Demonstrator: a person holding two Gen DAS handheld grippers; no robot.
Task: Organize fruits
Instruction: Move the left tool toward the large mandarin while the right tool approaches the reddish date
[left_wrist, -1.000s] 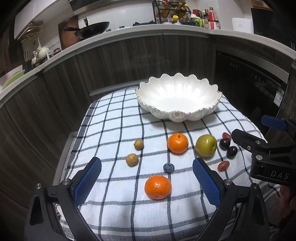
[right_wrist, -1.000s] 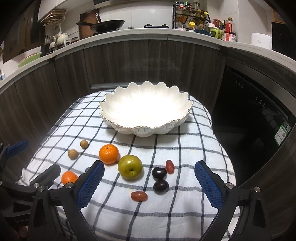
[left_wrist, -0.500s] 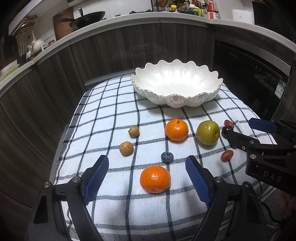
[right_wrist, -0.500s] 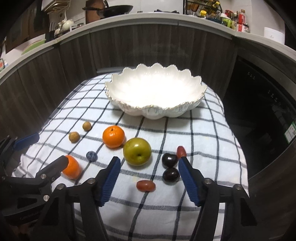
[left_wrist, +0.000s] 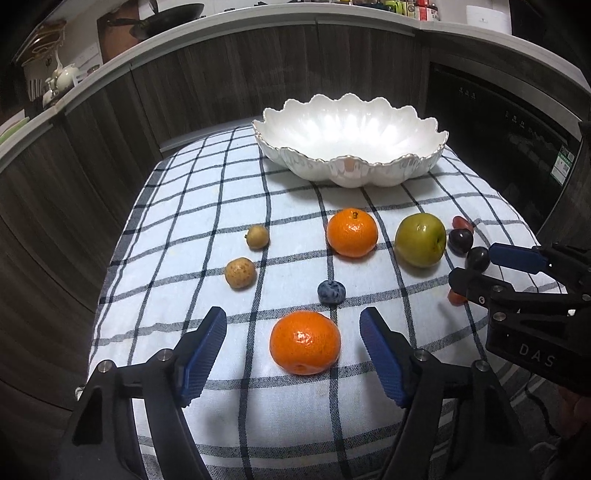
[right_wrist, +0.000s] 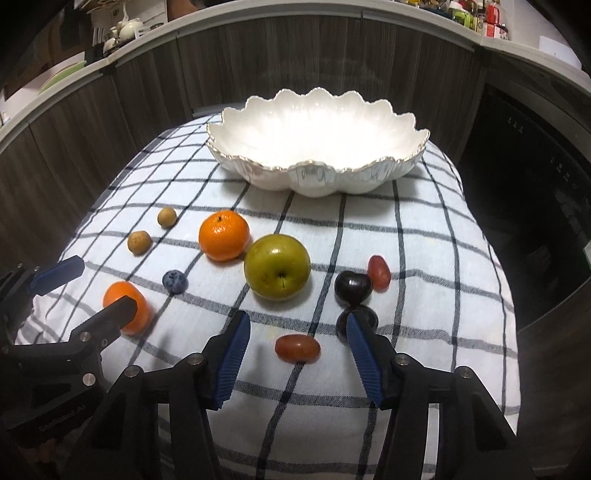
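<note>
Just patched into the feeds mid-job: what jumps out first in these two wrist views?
The big white scalloped bowl at the far end of the checked cloth stands empty, with all the fruit on the cloth in front of it. The left gripper straddles the nearest orange, its jaws closing in but not touching. The right gripper does the same around a red grape, beside the green apple.

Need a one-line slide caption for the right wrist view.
Right claw, open and just narrowed, straddles an oblong red grape on the checked cloth; the scalloped white bowl is empty.
</note>
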